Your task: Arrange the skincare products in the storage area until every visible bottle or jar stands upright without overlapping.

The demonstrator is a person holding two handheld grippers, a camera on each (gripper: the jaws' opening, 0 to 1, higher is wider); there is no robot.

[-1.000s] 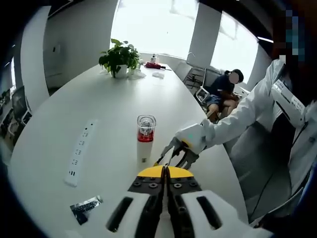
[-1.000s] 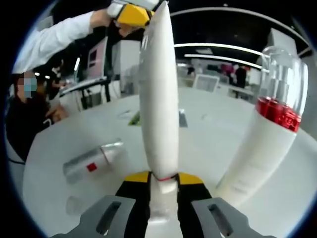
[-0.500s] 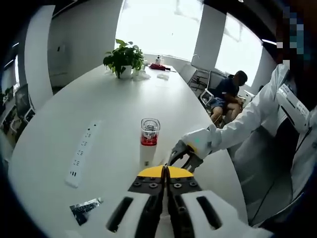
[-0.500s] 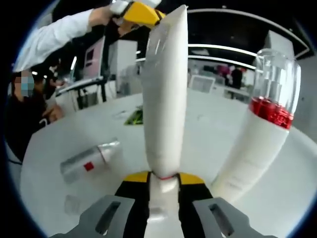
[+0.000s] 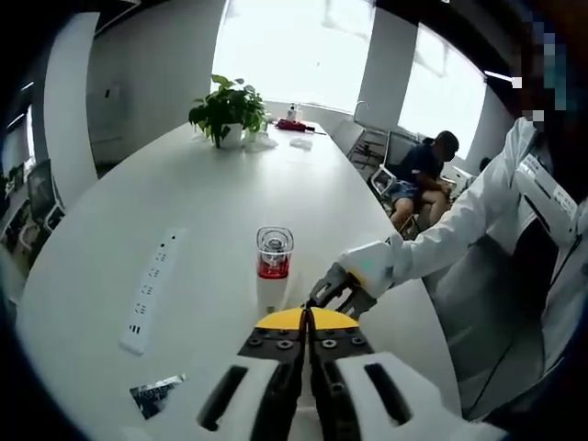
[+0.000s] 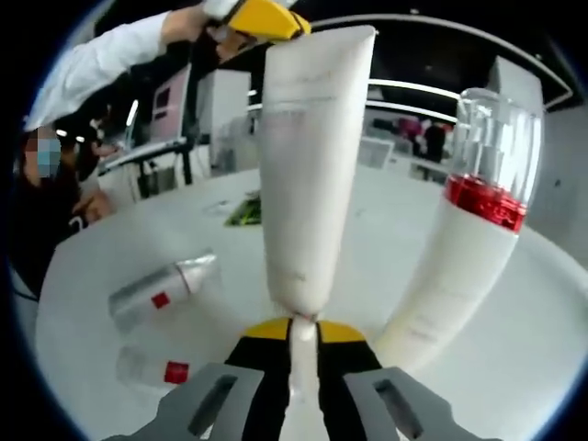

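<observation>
My right gripper [image 6: 301, 329] is shut on the cap end of a white tube [image 6: 308, 175], which rises upright from the white table [image 6: 110, 243]. Just to its right stands a white pump bottle [image 6: 464, 243] with a red band and clear cap. Two small clear bottles with red labels lie on their sides at the left, one [image 6: 163, 289] behind the other [image 6: 150, 367]. My left gripper [image 5: 308, 319] is shut on nothing and hovers above the table; in the right gripper view it is at the top [image 6: 262, 18]. The pump bottle [image 5: 273, 269] stands beyond it, beside the right gripper [image 5: 342, 290] in a gloved hand.
A white power strip [image 5: 147, 292] and a dark sachet [image 5: 156, 393] lie left of the bottle. A potted plant [image 5: 225, 108] stands at the table's far end, and a person [image 5: 418, 175] sits beyond the right edge. A green sachet [image 6: 246, 209] lies behind the tube.
The tube in my right gripper has turned to show its broad face. The right gripper view has pulled back, bringing a second lying bottle into sight. My left gripper has barely moved.
</observation>
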